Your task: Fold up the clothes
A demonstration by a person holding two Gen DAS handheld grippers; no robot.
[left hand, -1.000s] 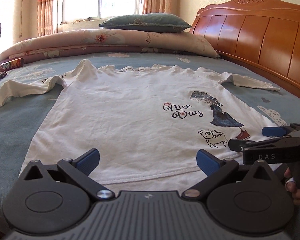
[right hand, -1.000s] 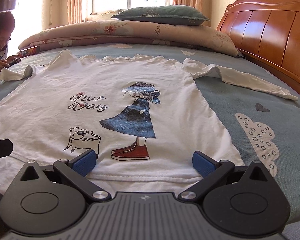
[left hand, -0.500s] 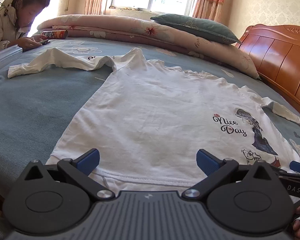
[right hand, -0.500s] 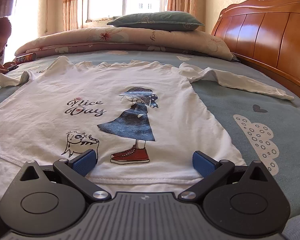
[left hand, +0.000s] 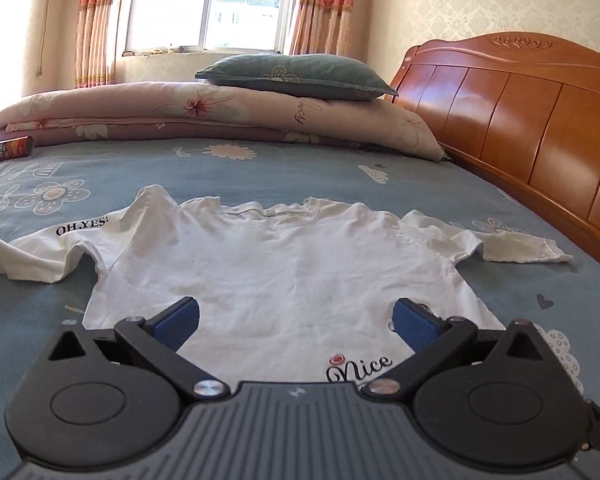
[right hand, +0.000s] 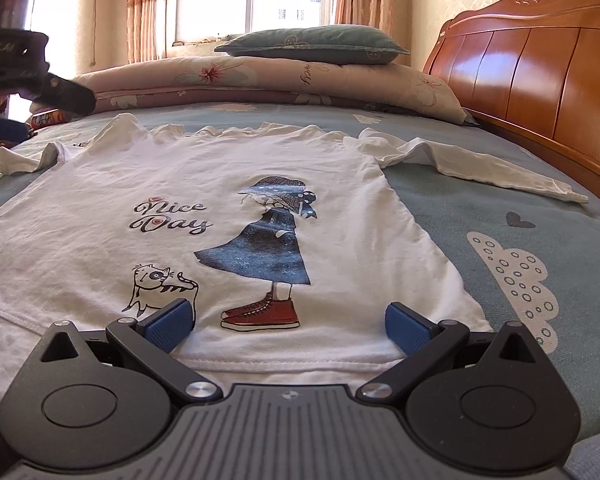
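The bed (right hand: pixel 500 216) fills both views, and the white shirt (right hand: pixel 220 184) lies flat across the middle of it, print up, sleeves spread toward the left and right edges of the frame. It looks light, thin and limp, likely to sag and crease when lifted, so the hem corners or a shoulder seam seem the best hold. The left gripper (left hand: pixel 296 320) and the right gripper (right hand: pixel 290 322) hang at lower centre, jaws wide apart, gripping nothing. The chest print reads "Nice Day"; the left sleeve (left hand: pixel 60 240) reads "OH.YES!". The can (left hand: pixel 10 148) label at far left is unreadable.
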